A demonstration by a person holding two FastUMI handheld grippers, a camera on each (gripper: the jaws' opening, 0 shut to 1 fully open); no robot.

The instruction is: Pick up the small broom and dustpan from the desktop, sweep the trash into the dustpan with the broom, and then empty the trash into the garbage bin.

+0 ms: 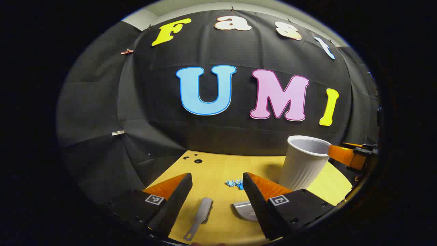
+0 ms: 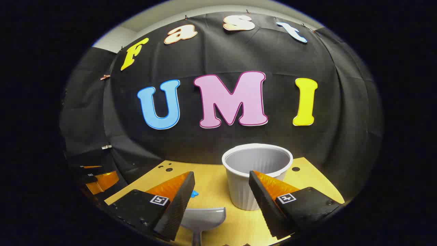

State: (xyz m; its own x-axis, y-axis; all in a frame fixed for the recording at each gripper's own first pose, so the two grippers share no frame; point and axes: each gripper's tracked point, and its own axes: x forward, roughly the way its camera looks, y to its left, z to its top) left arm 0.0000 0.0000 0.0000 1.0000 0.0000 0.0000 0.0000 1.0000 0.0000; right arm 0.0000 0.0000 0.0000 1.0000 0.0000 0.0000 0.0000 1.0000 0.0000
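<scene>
1. Step in hand: the pick-up had not yet begun. The broom [image 1: 201, 218] and the dustpan [image 2: 203, 218] both lay flat on the desktop [image 1: 218, 167], and neither was held.

2. Left gripper [image 1: 217, 191]: its fingers were spread wide with nothing between the pads. It hung above the near part of the desktop, with the broom lying below in the gap between the fingers, handle end nearest the camera.

3. Right gripper [image 2: 221, 191]: its fingers were likewise spread and empty. In the right gripper view the dustpan lay low between the fingers, its scoop facing away and its handle running toward the camera.

4. Trash [image 1: 234, 183]: a small cluster of blue scraps lay on the desktop beyond the broom, near the dustpan's edge and short of the bin.

5. Garbage bin [image 2: 256, 174]: a white ribbed cup stood upright and open at the far side of the desktop, directly ahead of the right gripper and just beyond the dustpan.

6. Judgement on the next move: each gripper would need to come down over its own tool and close across the handle, the left on the broom and the right on the dustpan. Both handles lay thin and flat against the wood, so the fingers would have to reach the surface squarely to get a hold.

7. Risk, as judged: the bin stood close to the dustpan and looked light; a careless descent on the right could knock it.
</scene>
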